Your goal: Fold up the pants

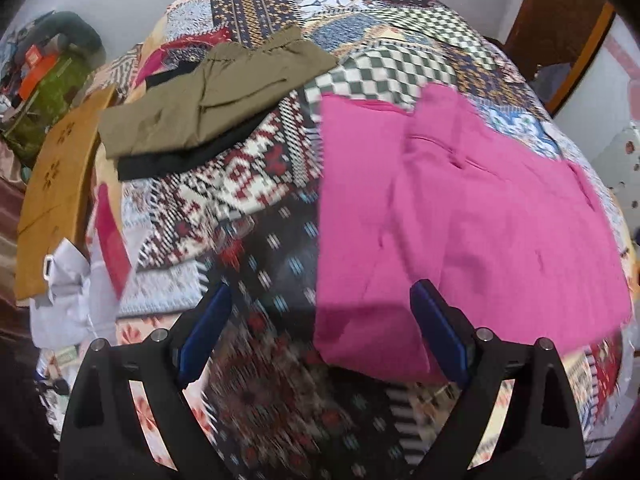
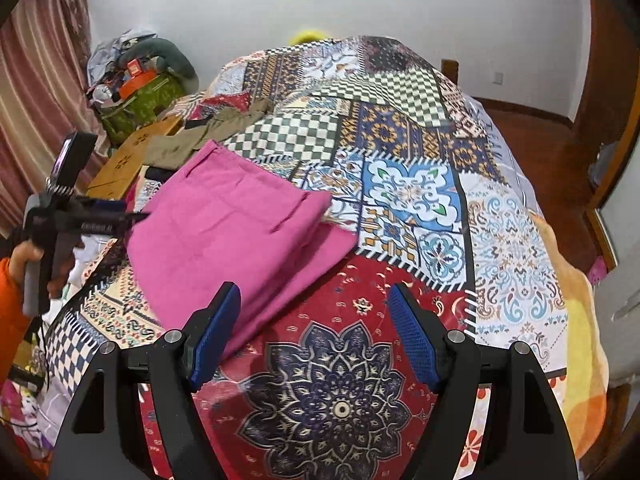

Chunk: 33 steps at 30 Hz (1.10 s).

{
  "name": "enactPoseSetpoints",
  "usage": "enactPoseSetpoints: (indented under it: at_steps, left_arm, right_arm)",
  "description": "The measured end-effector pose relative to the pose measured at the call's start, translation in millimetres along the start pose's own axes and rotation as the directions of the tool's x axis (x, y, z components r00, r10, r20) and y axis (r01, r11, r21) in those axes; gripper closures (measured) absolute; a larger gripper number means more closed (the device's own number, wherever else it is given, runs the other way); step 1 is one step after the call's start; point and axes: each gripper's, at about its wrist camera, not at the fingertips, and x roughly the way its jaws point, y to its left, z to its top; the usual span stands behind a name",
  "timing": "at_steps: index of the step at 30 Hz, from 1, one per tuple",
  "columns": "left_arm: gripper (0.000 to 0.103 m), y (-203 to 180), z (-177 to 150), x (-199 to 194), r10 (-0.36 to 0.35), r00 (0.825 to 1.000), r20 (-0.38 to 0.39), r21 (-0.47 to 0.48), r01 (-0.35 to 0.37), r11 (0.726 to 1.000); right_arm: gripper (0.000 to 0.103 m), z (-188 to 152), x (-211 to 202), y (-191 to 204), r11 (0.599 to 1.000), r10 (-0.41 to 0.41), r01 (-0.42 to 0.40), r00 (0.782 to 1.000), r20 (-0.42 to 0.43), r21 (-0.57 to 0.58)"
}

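Left wrist view, left gripper (image 1: 320,312) with fingers spread wide and holding nothing, pink pants (image 1: 472,224) folded flat on the patchwork blanket (image 1: 256,184), brown pants (image 1: 208,96) farther back, right wrist view, right gripper (image 2: 316,316) fingers spread too, pink pants (image 2: 232,232) just ahead to its left.

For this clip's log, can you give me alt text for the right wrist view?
Folded pink pants lie on a patchwork bedspread, with the open, empty right gripper hovering just beside them. At far left, a hand holds the left gripper; olive pants lie beyond.
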Motion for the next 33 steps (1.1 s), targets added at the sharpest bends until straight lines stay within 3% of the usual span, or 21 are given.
enactPoseSetpoints:
  at_steps: [3, 6, 8, 11, 16, 19, 25, 33]
  left_arm:
    - [0.011, -4.0, -12.5, -6.6, -0.044, 0.999, 0.009, -0.019, 0.044, 0.999]
    - [0.012, -7.0, -21.1, -16.6, -0.038, 0.998, 0.058, -0.037, 0.040, 0.999]
    - [0.019, -6.9, -24.6, -21.1, -0.036, 0.996, 0.081, -0.046, 0.040, 0.998]
    - [0.030, -5.5, -29.6, -23.6, -0.047, 0.995, 0.088, -0.056, 0.052, 0.997]
    - [0.029, -4.5, -40.5, -21.0, -0.002, 0.995, 0.097, -0.023, 0.004, 1.000]
    - [0.029, 0.8, -41.7, -21.9, 0.002, 0.996, 0.090, -0.041, 0.002, 0.999]
    - [0.030, 7.6, -30.4, -39.1, 0.052, 0.992, 0.117, -0.031, -0.049, 0.998]
    - [0.030, -8.4, 10.2, -68.3, -0.001, 0.973, 0.231, 0.009, -0.001, 1.000]
  right_arm:
    - [0.030, -0.1, 2.5, 6.7, 1.000, 0.007, -0.006, 1.000, 0.002, -0.017]
    - [0.030, -0.9, 9.3, 12.5, 0.999, 0.014, -0.014, 1.000, -0.006, -0.030]
    - [0.031, -1.8, 14.6, 14.1, 0.999, 0.016, -0.017, 1.000, -0.013, -0.030]
    - [0.046, -2.4, 22.6, 11.8, 1.000, 0.024, -0.024, 0.999, -0.032, -0.009]
    - [0.058, -8.1, 33.4, 6.6, 0.996, 0.085, -0.083, 0.994, -0.070, 0.028]
    - [0.058, -14.0, 36.0, 5.6, 0.994, 0.100, -0.097, 0.992, -0.077, 0.043]
    - [0.058, -8.6, 27.9, 8.4, 0.996, 0.082, -0.080, 0.993, -0.081, 0.030]
    - [0.058, 15.9, 21.8, 2.4, 0.998, 0.052, -0.051, 0.998, -0.038, 0.030]
